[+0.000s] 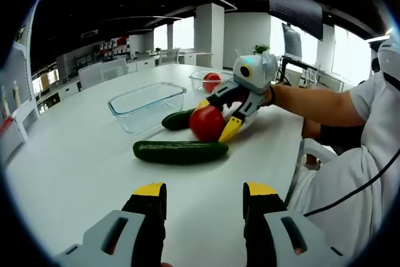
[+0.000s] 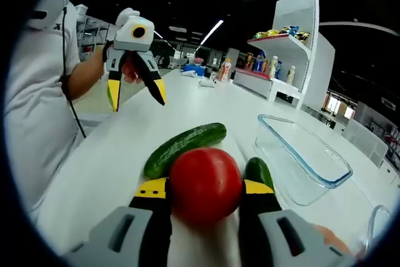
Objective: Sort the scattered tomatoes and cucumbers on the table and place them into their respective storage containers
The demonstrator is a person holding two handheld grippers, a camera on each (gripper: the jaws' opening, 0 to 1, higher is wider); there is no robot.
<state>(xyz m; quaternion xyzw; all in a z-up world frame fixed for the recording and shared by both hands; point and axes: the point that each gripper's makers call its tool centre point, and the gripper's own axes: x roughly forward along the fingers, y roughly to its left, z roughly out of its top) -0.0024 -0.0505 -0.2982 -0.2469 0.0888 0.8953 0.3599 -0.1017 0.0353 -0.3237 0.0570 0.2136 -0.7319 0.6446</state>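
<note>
Open-plan office, long white table [image 1: 75, 154] running toward windows and shelving. Right gripper [image 2: 204, 187] had its yellow-tipped jaws clamped on a round red tomato [image 2: 205, 184], one jaw on each side; whether it was lifted clear of the tabletop was hard to tell. Left gripper [image 1: 204, 192] hung back near the table edge, jaws apart, holding nothing.

Two dark green cucumbers lay beside the tomato: the nearer long cucumber [image 1: 180, 151] with its long axis crosswise to the left jaws, and a shorter cucumber [image 1: 178, 119] just beyond, its tip close to the rectangular clear glass container [image 1: 147, 105]. A smaller clear glass bowl [image 1: 199, 78] farther along already held a second red tomato [image 1: 212, 81].

Judgement: the carry turned on that bowl, which lay beyond the held tomato along the right gripper's reach. Left gripper was the freer one for the nearer cucumber and faced it broadside.
</note>
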